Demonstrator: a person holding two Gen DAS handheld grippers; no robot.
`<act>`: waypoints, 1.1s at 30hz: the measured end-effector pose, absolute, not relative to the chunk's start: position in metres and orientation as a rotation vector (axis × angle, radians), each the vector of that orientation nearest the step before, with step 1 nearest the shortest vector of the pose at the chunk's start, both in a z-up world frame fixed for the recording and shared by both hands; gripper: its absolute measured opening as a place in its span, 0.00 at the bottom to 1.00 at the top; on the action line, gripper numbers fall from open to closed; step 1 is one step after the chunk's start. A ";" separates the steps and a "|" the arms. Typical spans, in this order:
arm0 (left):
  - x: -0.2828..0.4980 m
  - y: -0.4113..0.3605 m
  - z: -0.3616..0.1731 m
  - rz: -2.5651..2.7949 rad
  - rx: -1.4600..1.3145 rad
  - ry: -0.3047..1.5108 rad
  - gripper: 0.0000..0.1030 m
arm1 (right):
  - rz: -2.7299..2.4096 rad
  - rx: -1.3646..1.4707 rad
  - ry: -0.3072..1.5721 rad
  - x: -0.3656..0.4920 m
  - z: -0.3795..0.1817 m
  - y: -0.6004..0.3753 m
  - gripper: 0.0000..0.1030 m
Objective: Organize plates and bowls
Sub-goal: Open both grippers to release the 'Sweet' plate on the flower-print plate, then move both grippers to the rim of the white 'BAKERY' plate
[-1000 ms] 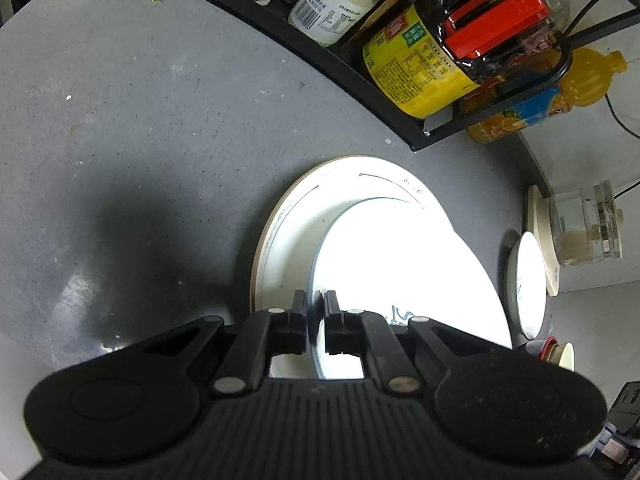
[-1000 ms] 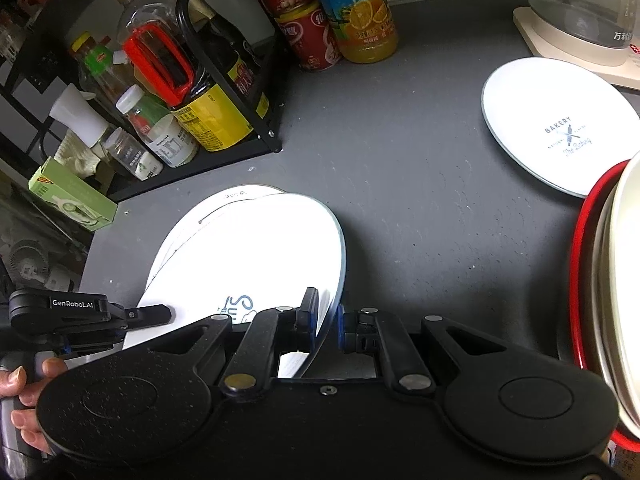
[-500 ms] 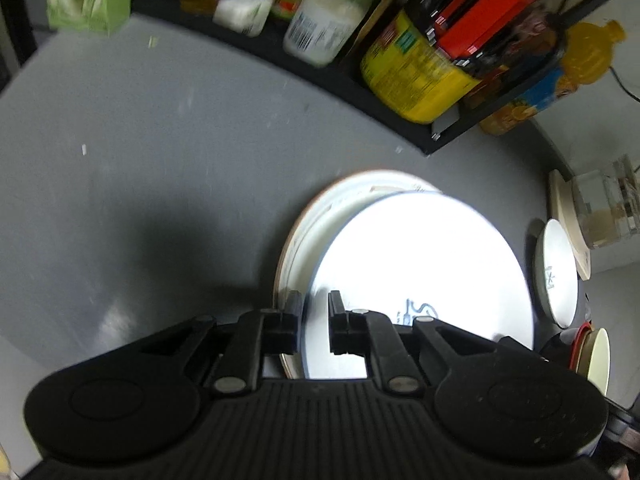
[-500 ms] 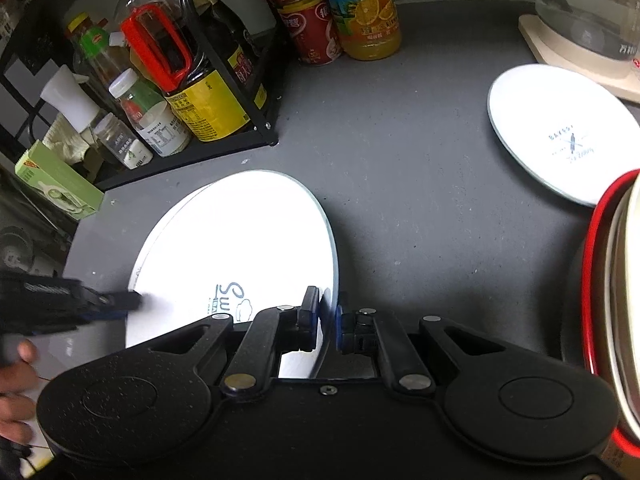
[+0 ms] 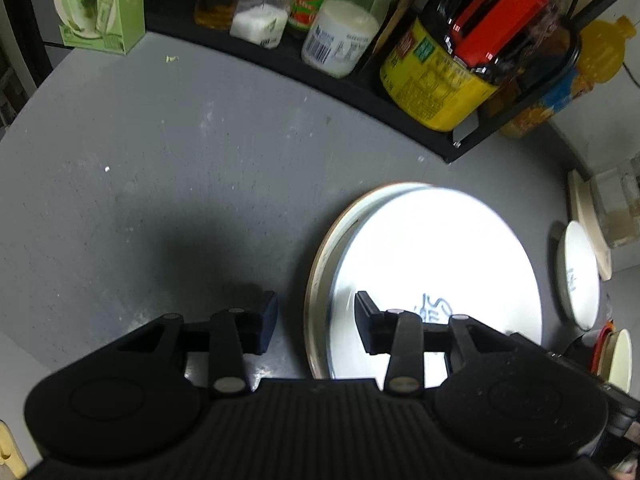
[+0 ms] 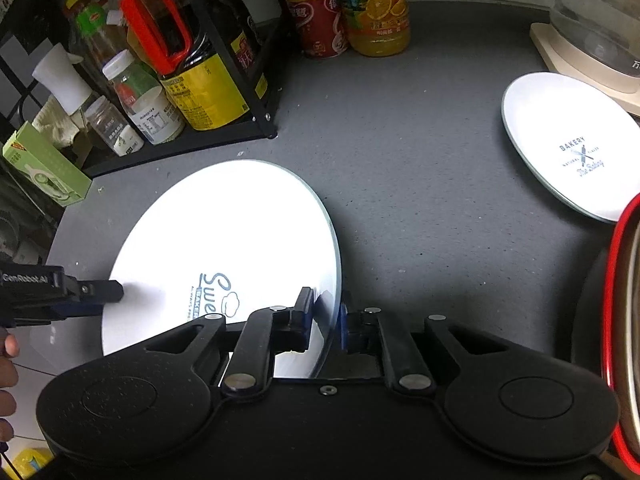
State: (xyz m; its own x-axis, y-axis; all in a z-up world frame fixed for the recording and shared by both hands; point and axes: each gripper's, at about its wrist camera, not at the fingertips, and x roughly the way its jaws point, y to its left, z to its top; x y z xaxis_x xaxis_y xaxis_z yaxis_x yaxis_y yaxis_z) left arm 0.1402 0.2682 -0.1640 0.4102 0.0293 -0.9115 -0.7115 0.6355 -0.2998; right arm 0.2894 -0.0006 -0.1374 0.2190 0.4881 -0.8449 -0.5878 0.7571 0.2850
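A large white plate with blue "Sweet" print (image 6: 224,248) lies on top of a cream-rimmed plate (image 5: 326,248) on the grey counter; it also shows in the left wrist view (image 5: 436,256). My right gripper (image 6: 326,318) is shut on the white plate's right rim. My left gripper (image 5: 316,320) is open, its fingers astride the stack's left edge; it shows in the right wrist view (image 6: 60,294). A second white "Bakery" plate (image 6: 568,144) lies at the right. Red-rimmed bowls (image 6: 624,320) stand at the far right.
A black rack (image 6: 224,132) with bottles and jars stands behind the plates. Cans and an orange juice bottle (image 6: 376,8) stand beside it. A kettle on a cream base (image 6: 592,36) sits at the back right. A green box (image 5: 100,4) stands at the rack's left end.
My left gripper has opened and let go of the white plate's left rim. The plate has come down flat onto the cream-rimmed plate. My right gripper still holds the right rim.
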 end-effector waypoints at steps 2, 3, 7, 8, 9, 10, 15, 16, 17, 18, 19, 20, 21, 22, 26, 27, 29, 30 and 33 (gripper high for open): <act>0.141 0.268 -0.169 0.544 -0.752 1.070 0.39 | 0.745 -0.111 1.130 0.289 -0.140 0.002 0.16; 0.140 0.269 -0.170 0.547 -0.754 1.063 0.40 | 0.746 -0.112 1.133 0.289 -0.141 0.002 0.16; 0.136 0.274 -0.171 0.551 -0.771 1.048 0.42 | 0.737 -0.114 1.135 0.290 -0.142 0.005 0.21; 0.136 0.274 -0.171 0.552 -0.768 1.046 0.42 | 0.735 -0.111 1.143 0.291 -0.143 0.006 0.22; 0.136 0.274 -0.171 0.554 -0.762 1.045 0.42 | 0.734 -0.109 1.149 0.291 -0.143 0.006 0.22; 0.136 0.273 -0.170 0.558 -0.757 1.045 0.42 | 0.730 -0.107 1.151 0.291 -0.142 0.006 0.22; 0.138 0.267 -0.158 0.589 -0.689 1.067 0.42 | 0.736 -0.059 1.147 0.292 -0.129 -0.002 0.30; 0.140 0.266 -0.155 0.581 -0.685 1.064 0.42 | 0.736 -0.047 1.144 0.292 -0.126 -0.004 0.35; 0.141 0.265 -0.152 0.570 -0.688 1.061 0.42 | 0.734 -0.042 1.138 0.291 -0.123 -0.006 0.45; 0.142 0.264 -0.148 0.561 -0.691 1.060 0.42 | 0.731 -0.038 1.132 0.291 -0.119 -0.008 0.49; 0.143 0.263 -0.145 0.554 -0.687 1.061 0.42 | 0.728 -0.030 1.126 0.290 -0.115 -0.011 0.55; 0.145 0.261 -0.141 0.548 -0.679 1.061 0.43 | 0.727 -0.023 1.123 0.290 -0.112 -0.013 0.57; 0.147 0.258 -0.137 0.541 -0.667 1.061 0.45 | 0.728 -0.016 1.122 0.290 -0.109 -0.015 0.57; 0.149 0.255 -0.133 0.531 -0.654 1.061 0.49 | 0.727 -0.011 1.121 0.290 -0.106 -0.018 0.61; 0.159 0.240 -0.121 0.492 -0.608 1.072 0.63 | 0.709 -0.007 1.099 0.288 -0.093 -0.030 0.82; 0.161 0.236 -0.119 0.479 -0.598 1.075 0.68 | 0.706 -0.007 1.093 0.287 -0.090 -0.033 0.84; 0.167 0.226 -0.113 0.445 -0.580 1.078 0.75 | 0.700 -0.002 1.084 0.287 -0.082 -0.041 0.90; 0.169 0.222 -0.112 0.431 -0.570 1.080 0.78 | 0.694 0.003 1.079 0.286 -0.078 -0.045 0.91; 0.179 0.206 -0.104 0.389 -0.532 1.081 0.80 | 0.672 0.015 1.059 0.286 -0.067 -0.056 0.98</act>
State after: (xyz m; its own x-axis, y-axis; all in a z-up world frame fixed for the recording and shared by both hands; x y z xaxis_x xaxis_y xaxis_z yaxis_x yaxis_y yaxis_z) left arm 0.1787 0.2063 -0.1042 0.4236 0.0420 -0.9049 -0.5440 0.8106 -0.2170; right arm 0.2861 -0.0565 -0.0672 0.3111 0.5160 -0.7981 -0.5025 0.8021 0.3228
